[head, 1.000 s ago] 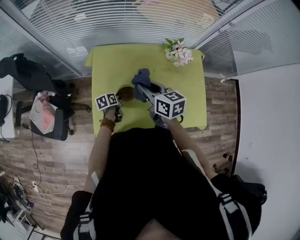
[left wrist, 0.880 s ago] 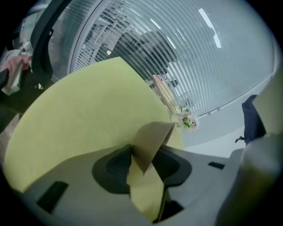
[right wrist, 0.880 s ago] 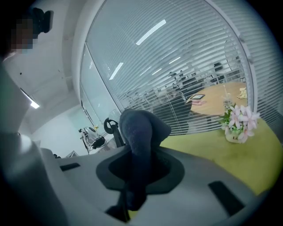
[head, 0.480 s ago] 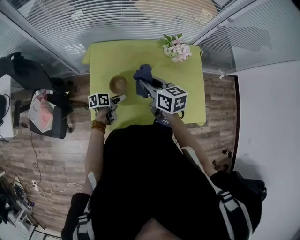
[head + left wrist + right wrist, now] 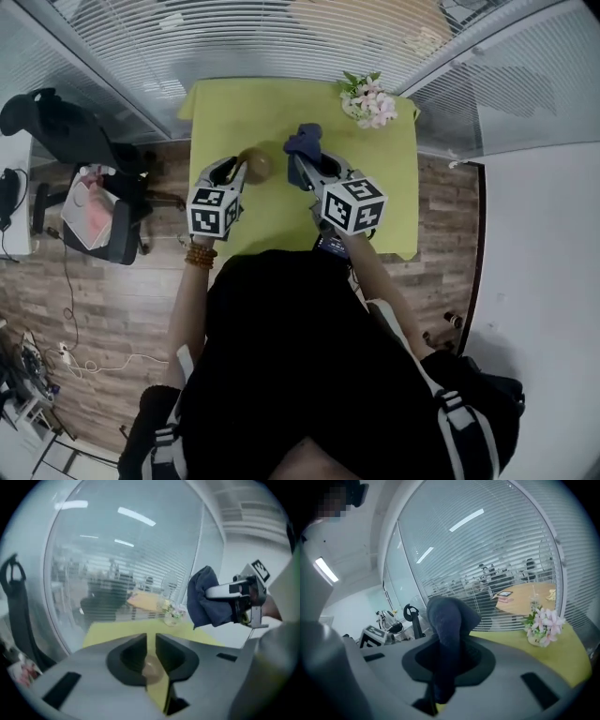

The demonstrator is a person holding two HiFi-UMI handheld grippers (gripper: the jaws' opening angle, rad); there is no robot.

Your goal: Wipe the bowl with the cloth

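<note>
Right gripper (image 5: 304, 168) has its jaws clamped on the cloth (image 5: 304, 142), which sticks out past the tips in a soft wad. The left gripper (image 5: 232, 169) jaws have just been closing to a narrow gap, with nothing between them. The bowl (image 5: 257, 166) sits on the desk (image 5: 281, 220) below them, near the tips. It looks small, light and stiff, so I'd guess it skids when wiped. Pinch its rim first.

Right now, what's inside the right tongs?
The dark blue cloth is pinched in the shut right tongs. It bunches up past the tips, and a strip runs back between the jaws. The cloth covers the pad faces and whatever lies straight beyond it.
</note>
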